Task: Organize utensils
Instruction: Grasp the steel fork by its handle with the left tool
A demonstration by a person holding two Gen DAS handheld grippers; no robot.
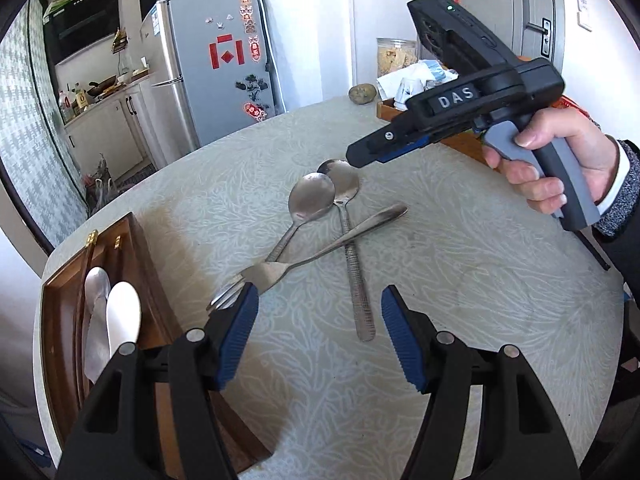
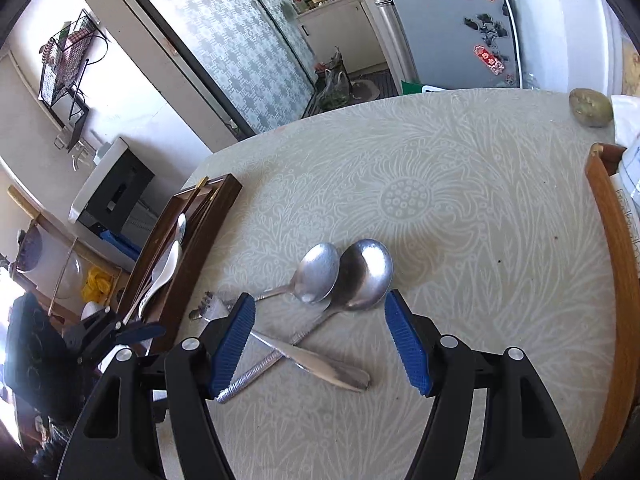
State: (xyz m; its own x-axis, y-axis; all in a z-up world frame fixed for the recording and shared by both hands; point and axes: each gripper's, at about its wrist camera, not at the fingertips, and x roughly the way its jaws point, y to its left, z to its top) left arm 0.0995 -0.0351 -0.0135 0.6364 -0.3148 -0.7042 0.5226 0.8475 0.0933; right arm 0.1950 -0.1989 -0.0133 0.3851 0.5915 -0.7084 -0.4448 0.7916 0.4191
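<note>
- Utensils sit loose on the table [image 1: 460, 280]: I count two metal spoons and one fork, bunched just beside the wooden tray [image 1: 136, 248].
- Fork [image 1: 320, 252] lies with its tines toward the tray and its handle running away from it, crossing over the larger spoon's handle.
- Smaller spoon [image 1: 310, 202] has its bowl away from the tray, handle slanting back under the fork.
- Larger spoon [image 1: 344, 184] lies alongside the tray's long side, with its bowl touching the smaller bowl.
- My left gripper [image 1: 316, 334] is wide open with nothing in it, hovering near the fork's tines.
- My right gripper [image 2: 320, 340] is wide open too, empty, above the crossed handles.
- Left view shows two white ceramic spoons [image 1: 120, 312] in the tray, plus my right hand [image 1: 560, 164] on its tool.
- Right view alone gives me a second, lighter wooden tray [image 2: 616, 280] across the table from the dark one.
- Both views catch a potato [image 2: 591, 107] well beyond the utensils.
</note>
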